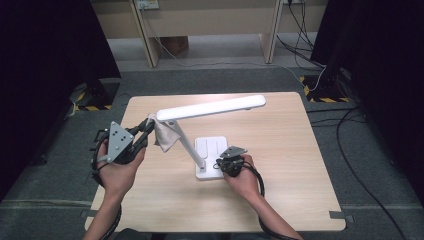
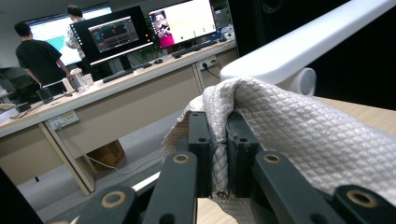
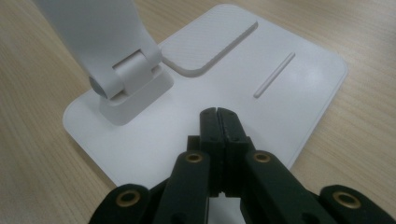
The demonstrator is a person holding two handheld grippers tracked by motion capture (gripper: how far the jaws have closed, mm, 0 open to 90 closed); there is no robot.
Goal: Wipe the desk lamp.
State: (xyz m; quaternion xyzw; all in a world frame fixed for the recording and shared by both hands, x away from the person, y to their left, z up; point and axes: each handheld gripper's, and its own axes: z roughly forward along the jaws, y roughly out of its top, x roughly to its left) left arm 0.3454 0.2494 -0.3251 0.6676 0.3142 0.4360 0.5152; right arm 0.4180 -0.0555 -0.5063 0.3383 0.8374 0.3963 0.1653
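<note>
A white quilted cloth [image 2: 299, 135] was pinched in the left gripper [image 2: 219, 135] against the desk lamp [image 1: 210, 106]; the right gripper [image 3: 218, 114], jaws fully closed and empty, was pressed on the lamp base [image 3: 299, 88].

Light wooden table [image 1: 290, 200], white desk lamp's flat base [image 1: 212, 150] resting near its middle

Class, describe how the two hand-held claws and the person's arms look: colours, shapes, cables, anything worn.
Both claws, left claw and right claw, are black, with brass-coloured pivot rivets on their linkages. Each carries a grey three-cornered plate and trails a black cable. The forearms show no sleeves.
</note>
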